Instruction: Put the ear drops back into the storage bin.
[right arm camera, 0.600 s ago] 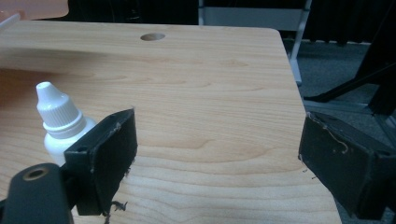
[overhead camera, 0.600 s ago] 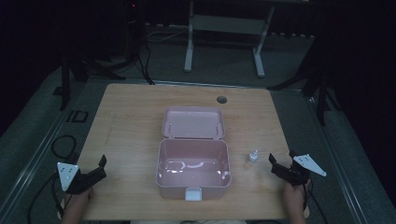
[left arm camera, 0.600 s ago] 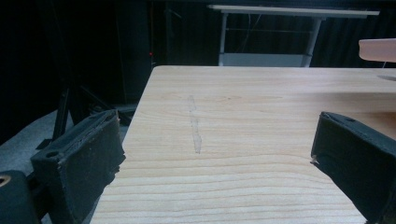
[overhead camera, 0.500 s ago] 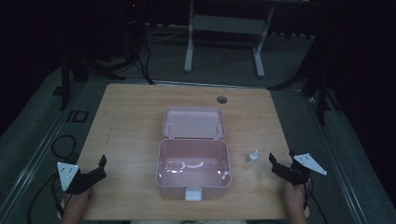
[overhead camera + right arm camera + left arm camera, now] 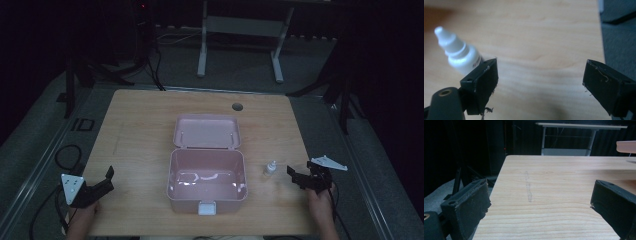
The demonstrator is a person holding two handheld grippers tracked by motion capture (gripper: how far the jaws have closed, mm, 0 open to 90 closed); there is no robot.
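Observation:
An open pink box (image 5: 207, 192) stands in the middle of the wooden table (image 5: 140, 135), its lid (image 5: 206, 131) folded back behind it. A small white dropper bottle (image 5: 270, 168) stands upright just right of the box. My right gripper (image 5: 293, 176) is open close to the right of the bottle, low over the table. In the right gripper view (image 5: 541, 77) the bottle (image 5: 459, 53) sits beyond the left jaw, outside the gap. My left gripper (image 5: 107, 180) is open near the table's front left corner, holding nothing, and its jaws (image 5: 540, 195) stand wide apart over bare wood.
A round cable hole (image 5: 237, 106) lies near the table's far edge. A corner of the pink box (image 5: 626, 146) shows at the upper right of the left gripper view. Cables (image 5: 65, 155) lie on the floor to the left, and a frame stand (image 5: 240, 25) is beyond the table.

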